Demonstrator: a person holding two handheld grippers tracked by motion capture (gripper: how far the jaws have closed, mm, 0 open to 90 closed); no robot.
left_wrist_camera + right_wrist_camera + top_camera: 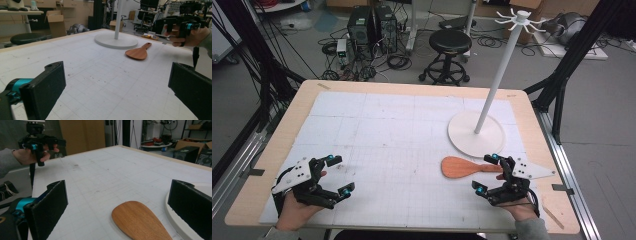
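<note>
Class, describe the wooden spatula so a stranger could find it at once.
Find the white stand with its tall pole on the table's right side. Just in front of its round base lies the spatula, flat on the mat, the only brown wooden thing there.

Both grippers' (341, 173) (486, 173) jaws wide apart

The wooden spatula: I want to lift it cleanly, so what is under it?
The wooden spatula lies flat on the white gridded mat beside the stand's round base. Nothing else shows beneath it, though the patch under its blade is covered.
</note>
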